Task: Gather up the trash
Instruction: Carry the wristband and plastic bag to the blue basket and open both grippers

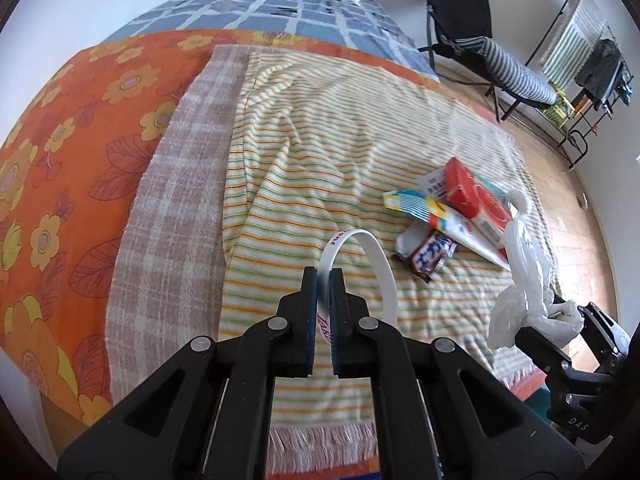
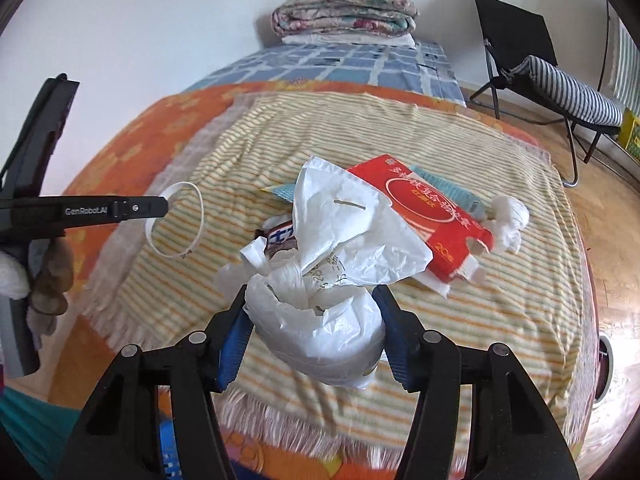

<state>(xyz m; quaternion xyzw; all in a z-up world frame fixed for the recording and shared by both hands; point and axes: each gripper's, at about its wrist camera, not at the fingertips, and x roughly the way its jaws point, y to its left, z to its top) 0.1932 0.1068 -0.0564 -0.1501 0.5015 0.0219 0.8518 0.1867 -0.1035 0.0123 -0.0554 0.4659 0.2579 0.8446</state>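
Observation:
My left gripper (image 1: 325,276) is shut on a white loop band (image 1: 372,252) and holds it above the striped towel (image 1: 320,140). From the right wrist it shows at the left (image 2: 166,205), with the band (image 2: 200,216) hanging off its tip. A crumpled white plastic bag (image 2: 320,320) fills the gap of my right gripper (image 2: 311,294), and both blue pads press on it. Behind the bag lies a trash pile: a red box (image 2: 424,208), a colourful striped wrapper (image 1: 428,210), a dark candy wrapper (image 1: 430,254) and a white tissue wad (image 2: 508,216). The left wrist view shows my right gripper (image 1: 564,316) at the lower right.
The towel lies on an orange floral blanket (image 1: 80,140) over a bed. Folded quilts (image 2: 344,12) are stacked at the far end. A black folding chair (image 2: 532,52) and a drying rack (image 1: 580,48) stand on the wooden floor (image 2: 612,216) to the right.

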